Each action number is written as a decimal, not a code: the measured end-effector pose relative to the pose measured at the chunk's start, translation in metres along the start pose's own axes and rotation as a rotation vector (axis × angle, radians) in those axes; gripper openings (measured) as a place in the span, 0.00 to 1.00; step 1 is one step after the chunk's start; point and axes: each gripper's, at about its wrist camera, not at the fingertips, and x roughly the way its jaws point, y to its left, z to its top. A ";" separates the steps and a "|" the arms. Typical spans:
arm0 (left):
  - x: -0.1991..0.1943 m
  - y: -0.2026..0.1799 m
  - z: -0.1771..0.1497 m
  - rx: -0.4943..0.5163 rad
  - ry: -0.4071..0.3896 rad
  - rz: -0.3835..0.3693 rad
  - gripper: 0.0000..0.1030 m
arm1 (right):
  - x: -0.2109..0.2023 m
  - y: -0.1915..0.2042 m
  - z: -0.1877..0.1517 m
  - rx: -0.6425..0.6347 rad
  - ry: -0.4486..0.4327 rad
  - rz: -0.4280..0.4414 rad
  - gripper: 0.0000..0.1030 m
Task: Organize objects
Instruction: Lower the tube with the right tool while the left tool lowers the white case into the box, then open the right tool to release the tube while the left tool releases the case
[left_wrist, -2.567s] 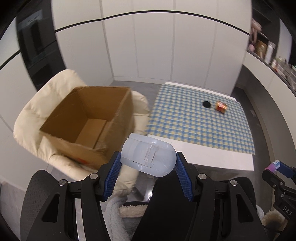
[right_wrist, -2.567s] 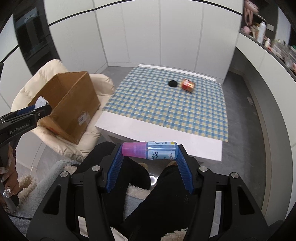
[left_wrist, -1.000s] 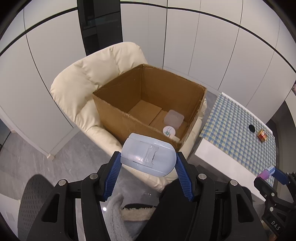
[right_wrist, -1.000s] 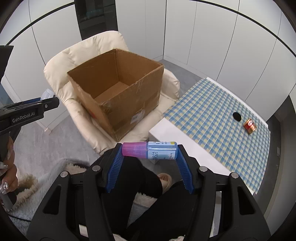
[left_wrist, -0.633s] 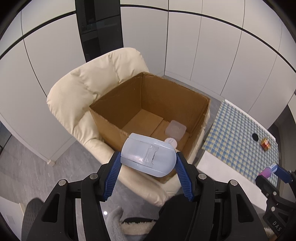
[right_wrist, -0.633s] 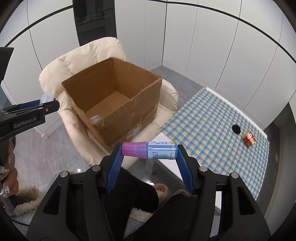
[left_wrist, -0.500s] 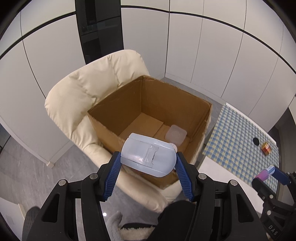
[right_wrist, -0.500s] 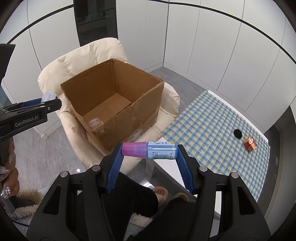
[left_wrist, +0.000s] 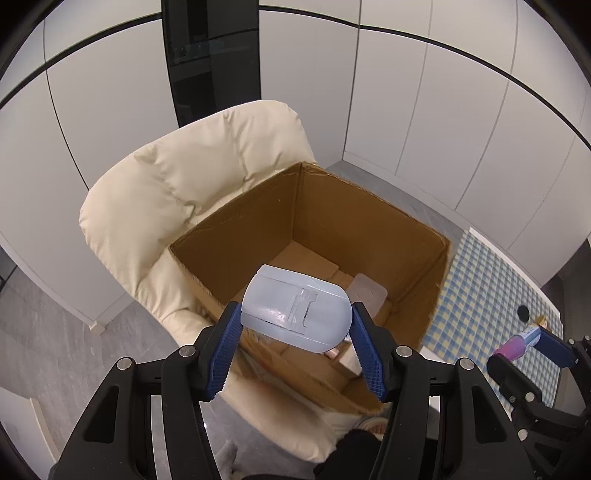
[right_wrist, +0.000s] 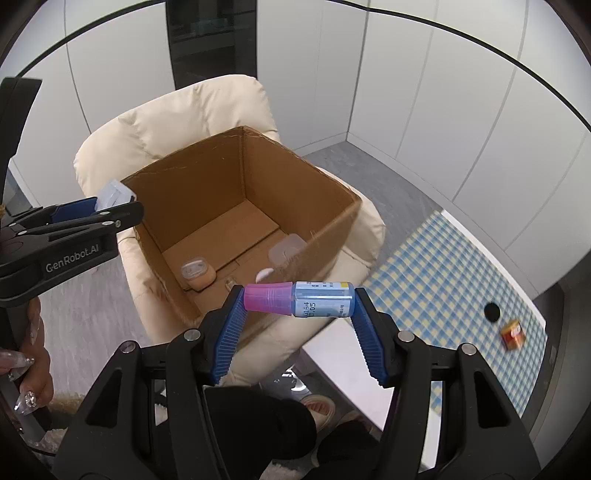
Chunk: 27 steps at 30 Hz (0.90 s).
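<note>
My left gripper is shut on a pale translucent plastic case, held over the near rim of an open cardboard box. My right gripper is shut on a small blue bottle with a pink cap, lying crosswise between the pads, just short of the cardboard box. Inside the box lie a clear square lid, a small beige case and a white round thing. The left gripper shows at the left of the right wrist view.
The box sits on a cream padded armchair. To the right stands a low white table with a blue-and-yellow checked cloth, bearing a black disc and a small orange-red packet. A person's hand and dark-clothed legs show below.
Both grippers have moved toward the armchair, so the box now looks larger and closer under them. Each still holds its object.
</note>
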 end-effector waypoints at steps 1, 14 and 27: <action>0.005 0.000 0.003 -0.005 0.003 0.003 0.58 | 0.005 0.002 0.006 -0.010 0.002 0.004 0.58; 0.063 0.005 0.019 -0.043 0.065 0.022 0.58 | 0.070 0.020 0.043 -0.072 0.033 0.049 0.58; 0.093 0.008 0.019 -0.053 0.112 0.044 0.58 | 0.123 0.026 0.044 -0.078 0.098 0.090 0.58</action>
